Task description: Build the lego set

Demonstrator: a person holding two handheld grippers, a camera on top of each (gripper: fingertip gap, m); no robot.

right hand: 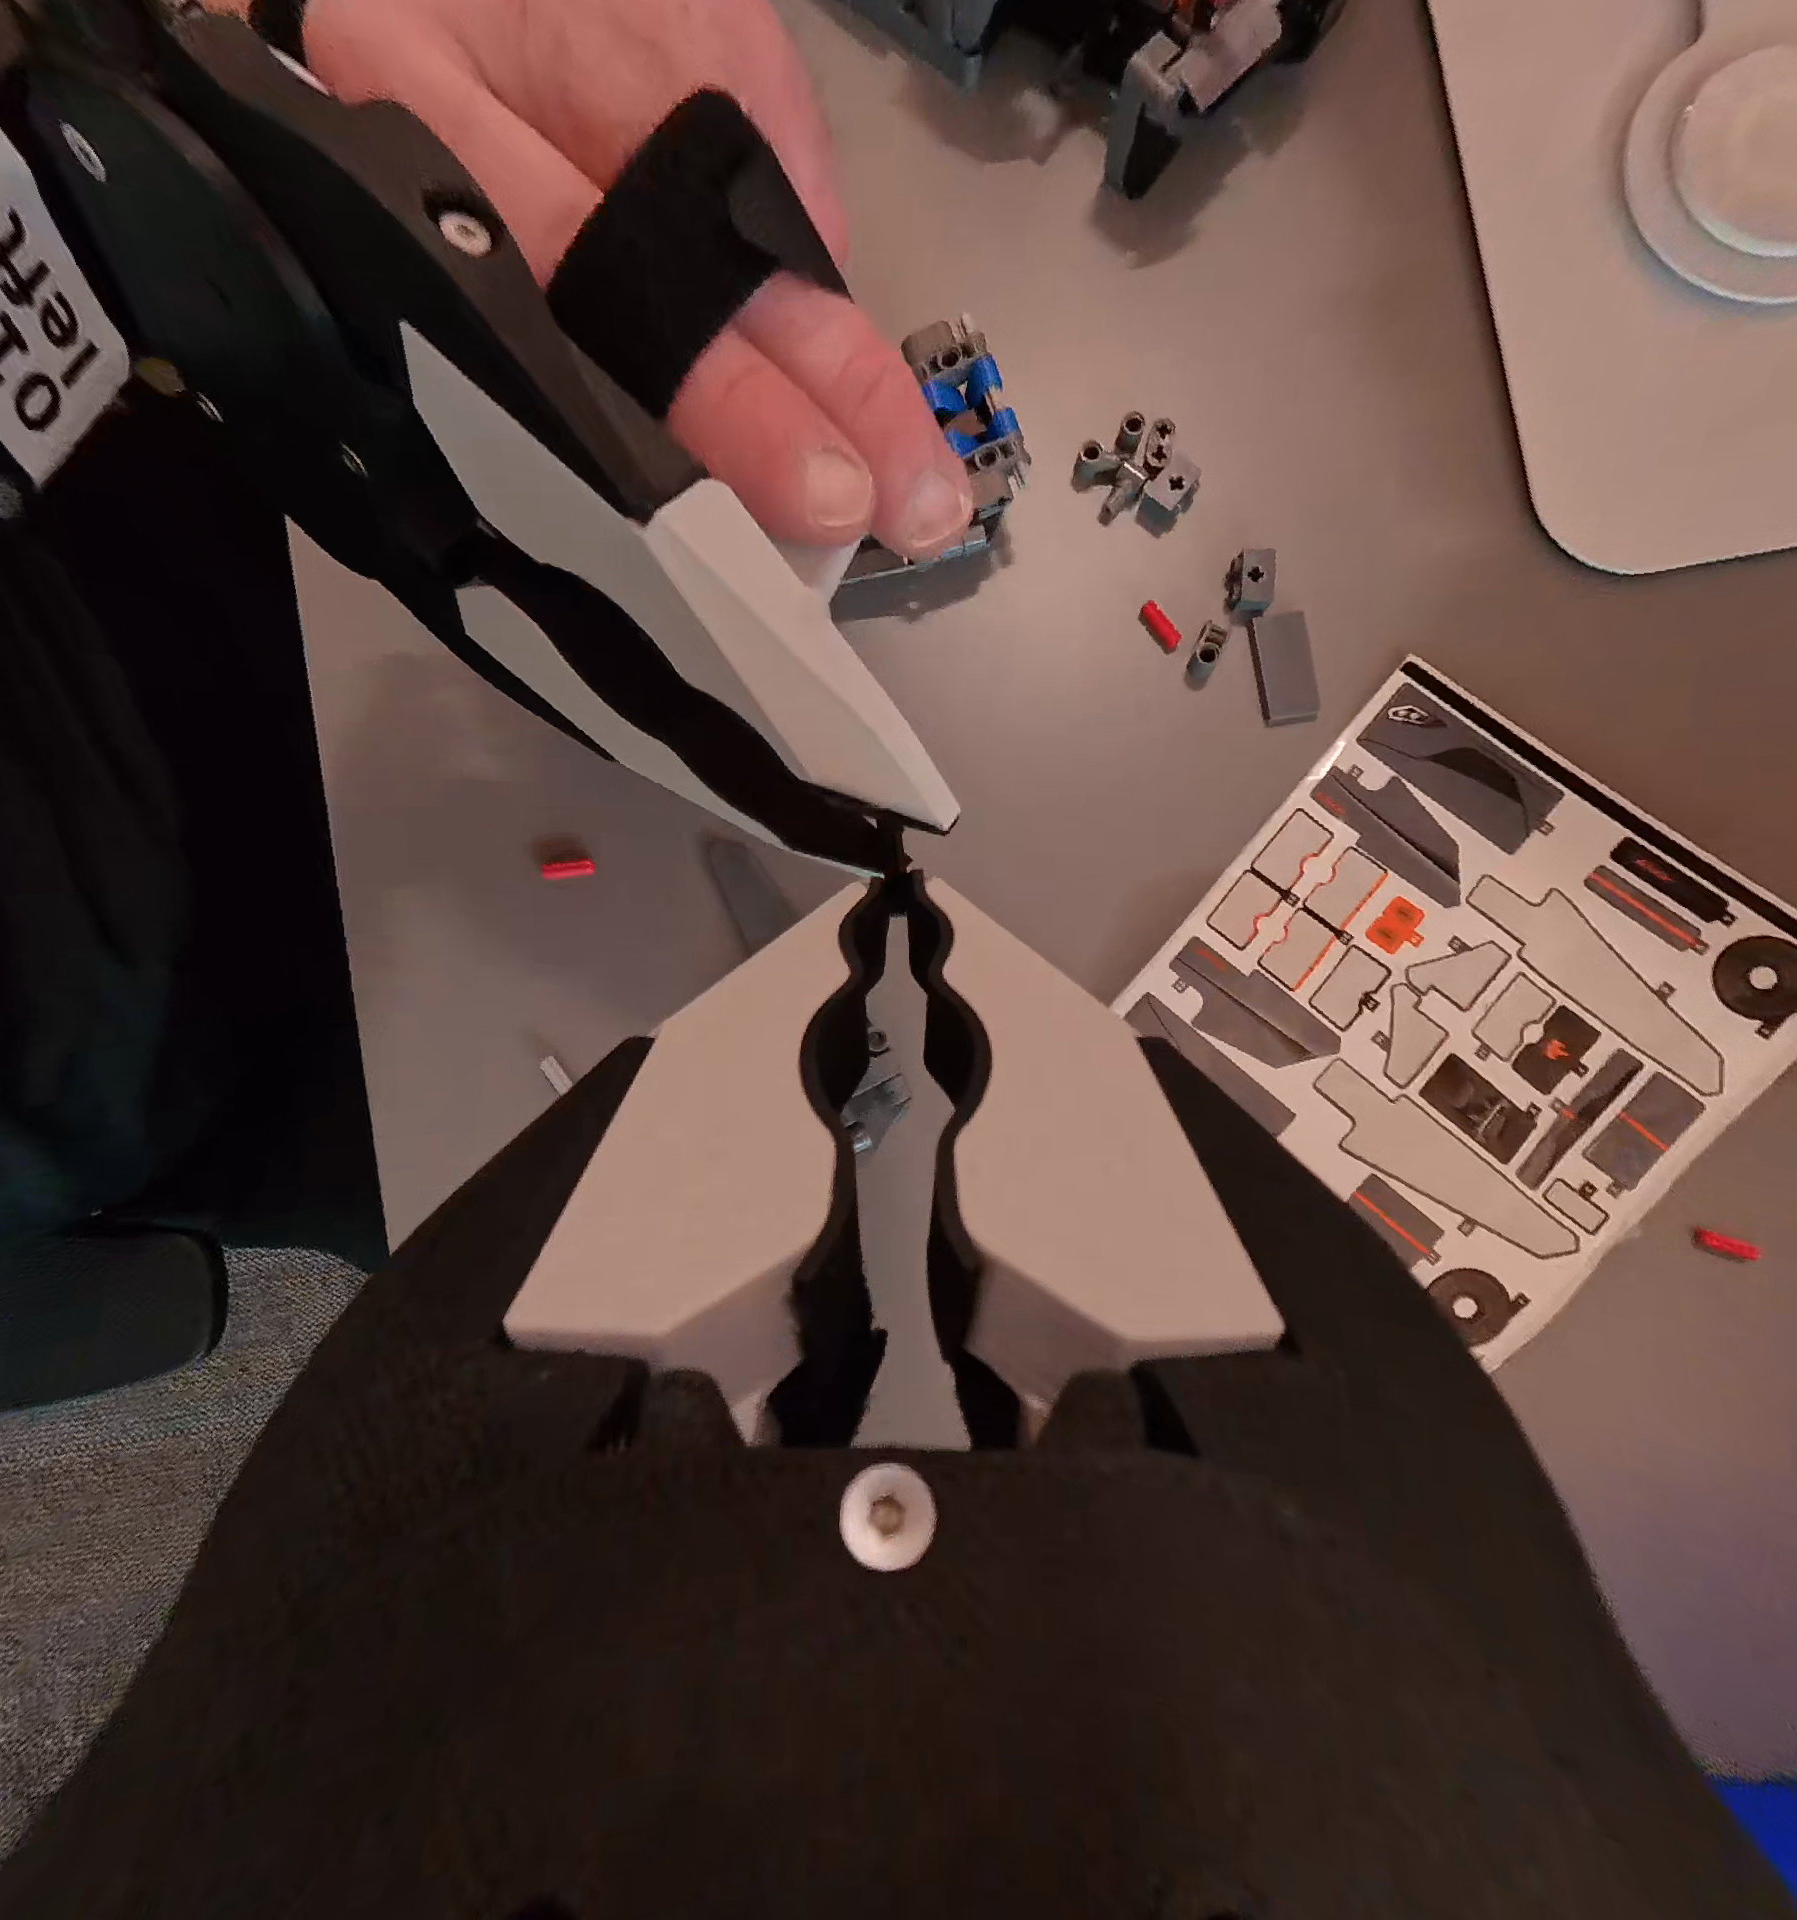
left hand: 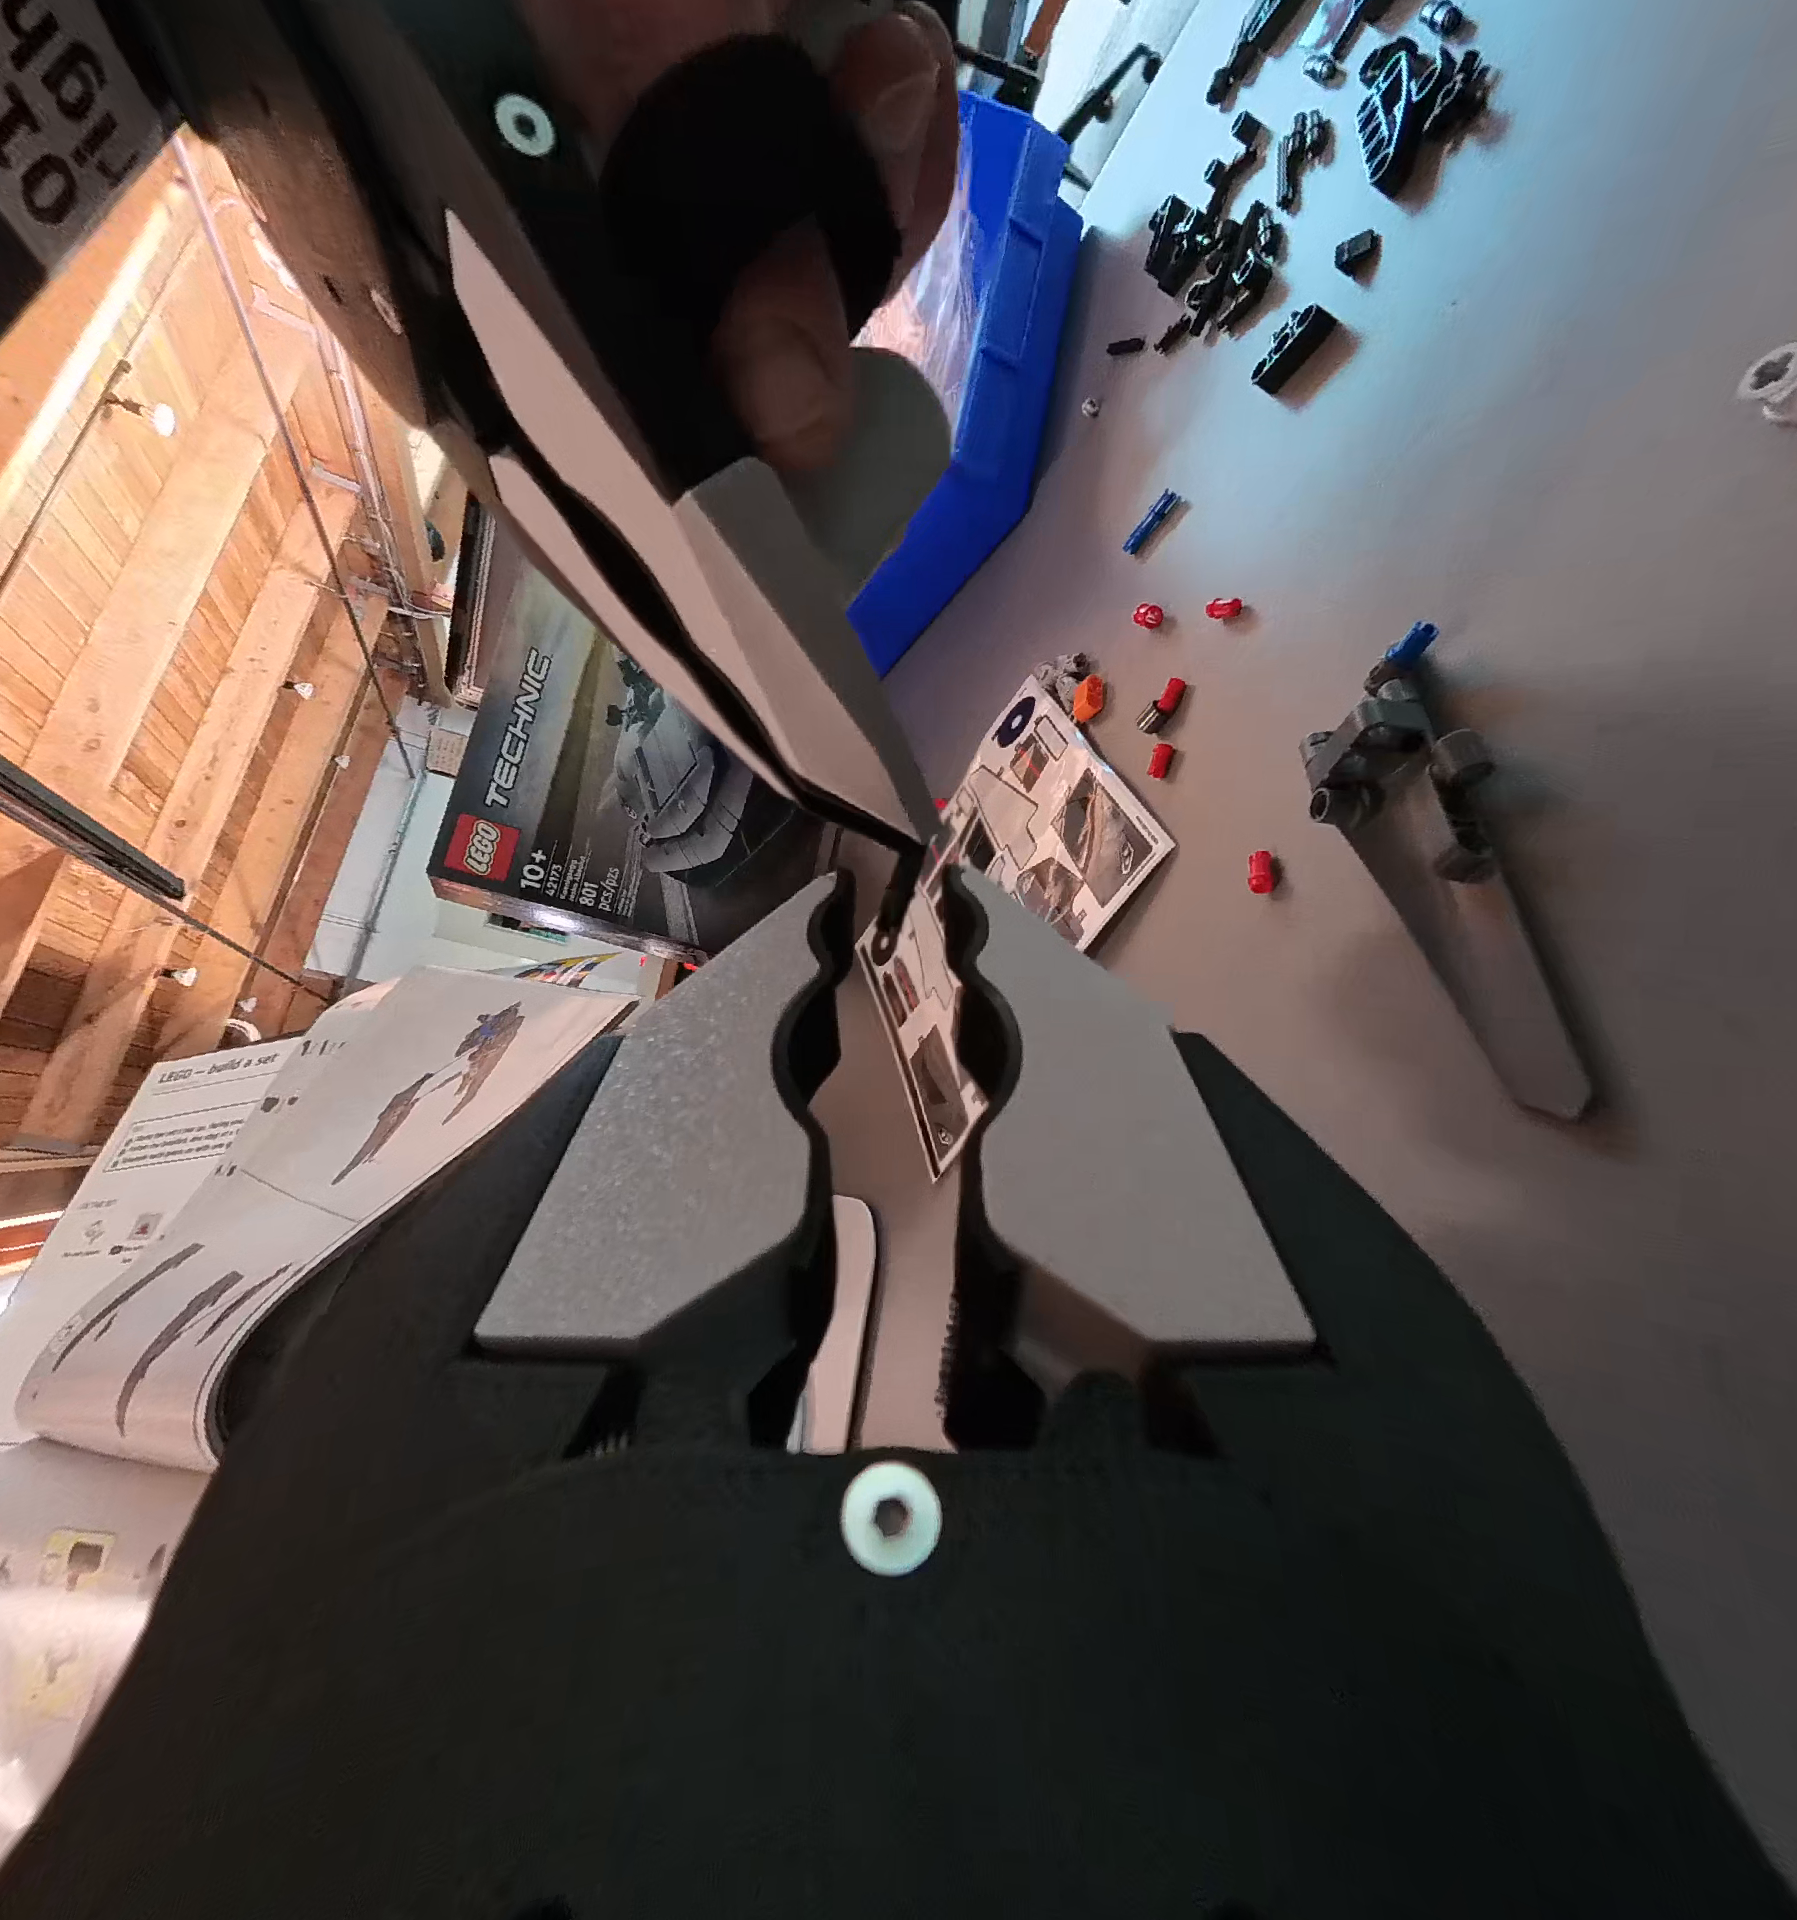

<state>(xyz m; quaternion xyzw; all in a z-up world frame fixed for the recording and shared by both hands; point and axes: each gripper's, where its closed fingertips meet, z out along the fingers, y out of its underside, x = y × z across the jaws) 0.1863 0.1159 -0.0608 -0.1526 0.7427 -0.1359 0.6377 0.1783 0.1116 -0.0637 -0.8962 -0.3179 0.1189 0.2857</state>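
My two grippers meet tip to tip above the grey table (right hand: 1133, 748). A small thin black lego piece (right hand: 896, 864) spans between their tips. My right gripper (right hand: 896, 891) is shut on its lower end with only a slit between the jaws. My left gripper (left hand: 899, 896) grips the piece (left hand: 899, 899) with its jaws a narrow gap apart. It enters the right wrist view from the upper left (right hand: 904, 831), held by a hand. The right gripper enters the left wrist view from above (left hand: 915, 836).
A sticker sheet (right hand: 1476, 997) lies under the grippers. Red pins (left hand: 1164, 717), a grey assembly (left hand: 1413, 769) and black parts (left hand: 1226, 249) are scattered around. A blue bin (left hand: 987, 364), the set box (left hand: 582, 790) and an open booklet (left hand: 354, 1091) stand at the edge. A grey-blue assembly (right hand: 961, 436) sits nearby. Both grippers' tips are close together, under 4 cm apart.
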